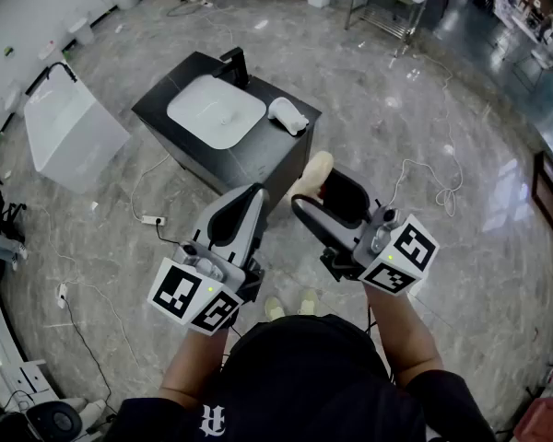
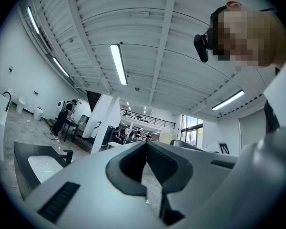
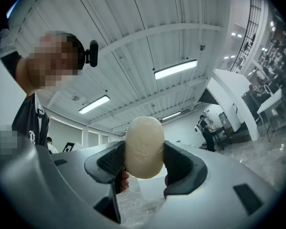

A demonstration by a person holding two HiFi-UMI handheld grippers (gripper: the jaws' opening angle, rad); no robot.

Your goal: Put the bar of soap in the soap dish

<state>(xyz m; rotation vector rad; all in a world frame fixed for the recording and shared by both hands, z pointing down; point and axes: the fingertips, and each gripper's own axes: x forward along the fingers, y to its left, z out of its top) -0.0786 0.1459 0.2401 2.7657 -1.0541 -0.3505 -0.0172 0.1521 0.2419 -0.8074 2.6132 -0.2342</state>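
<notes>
Left gripper [image 2: 147,145]: we see its jaws met at the tips, holding nothing.
Sink [image 2: 42,167]: white, in a black counter [image 2: 22,152], left of the claw.

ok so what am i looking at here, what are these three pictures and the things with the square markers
A person holds a gripper in each hand; the marker cubes are part of them. The head view comes from a camera on the head, looking down; the two gripper views come from cameras on each gripper, looking along its jaws. The right gripper is shut on the soap. The left gripper is shut and empty. Ahead stands a black cabinet with a sink, a tap and a soap dish on top.
</notes>
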